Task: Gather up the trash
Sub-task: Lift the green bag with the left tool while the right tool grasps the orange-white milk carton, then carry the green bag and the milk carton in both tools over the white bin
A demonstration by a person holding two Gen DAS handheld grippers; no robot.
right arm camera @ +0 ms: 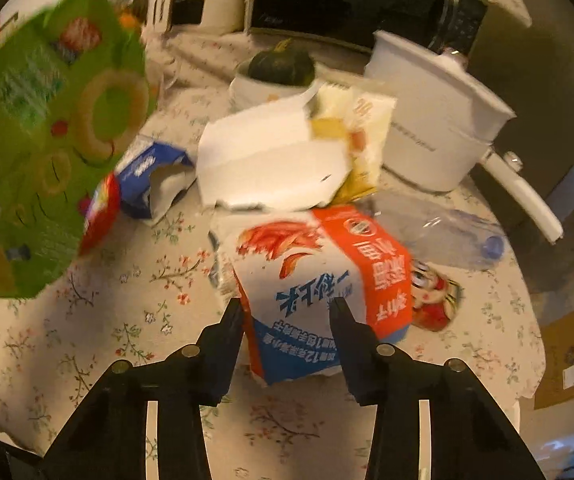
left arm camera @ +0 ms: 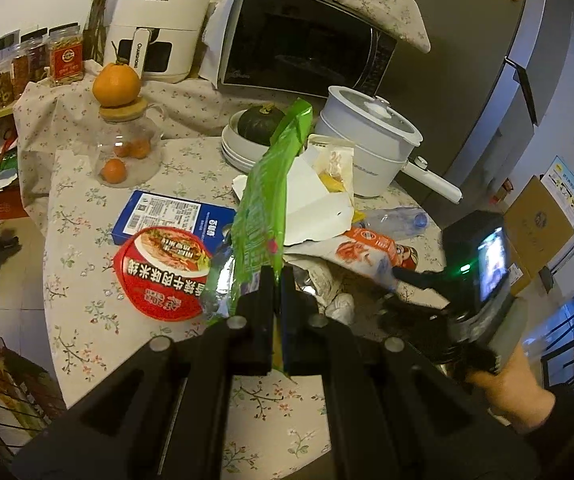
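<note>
The green snack bag (left arm camera: 265, 184) is shiny, crinkly plastic. The tablecloth (right arm camera: 99, 320) is soft cloth with little flowers, and the orange and white carton (right arm camera: 311, 280) looks like smooth, bent cardboard. The water bottle (right arm camera: 451, 236) is clear plastic.

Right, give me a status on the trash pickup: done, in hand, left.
Done: nothing visibly binned; no bin in view. In hand: the left gripper is shut on the green snack bag; the right gripper has the orange-and-white carton between its fingers. Left on the table: red bowl lid, blue box, white paper box, plastic bottle.
</note>
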